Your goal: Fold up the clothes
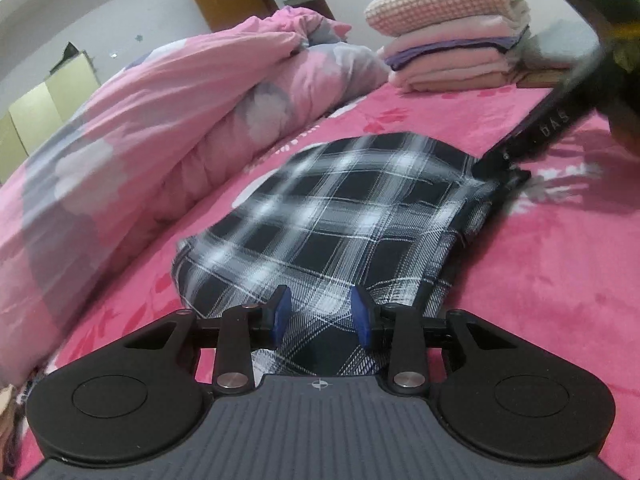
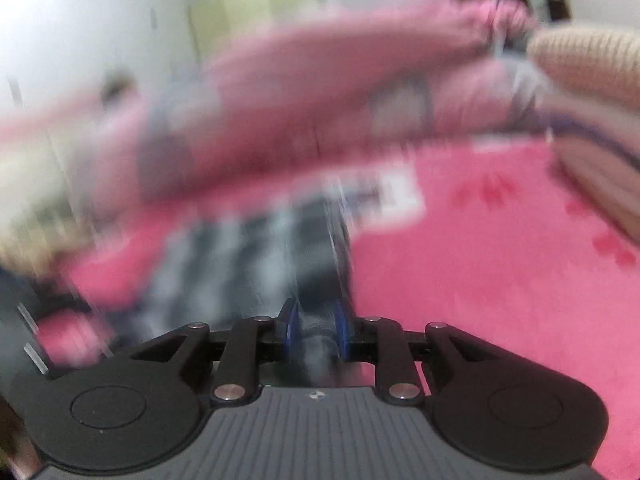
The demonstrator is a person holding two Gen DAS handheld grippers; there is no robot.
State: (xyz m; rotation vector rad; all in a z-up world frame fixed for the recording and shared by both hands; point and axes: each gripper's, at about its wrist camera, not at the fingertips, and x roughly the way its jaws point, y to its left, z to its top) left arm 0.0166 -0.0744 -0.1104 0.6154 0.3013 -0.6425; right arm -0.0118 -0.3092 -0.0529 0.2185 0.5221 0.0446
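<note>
1. The right wrist view is smeared throughout; the plaid garment (image 2: 256,256) shows only as grey-black streaks.
2. The cloth between the right gripper (image 2: 316,330) pads is too blurred to judge the grip.
3. In the left wrist view, the frame edge crops the folded stack (image 1: 452,36).

Black-and-white plaid garment (image 1: 336,216) lies folded on the pink bedspread (image 1: 540,280).
</note>
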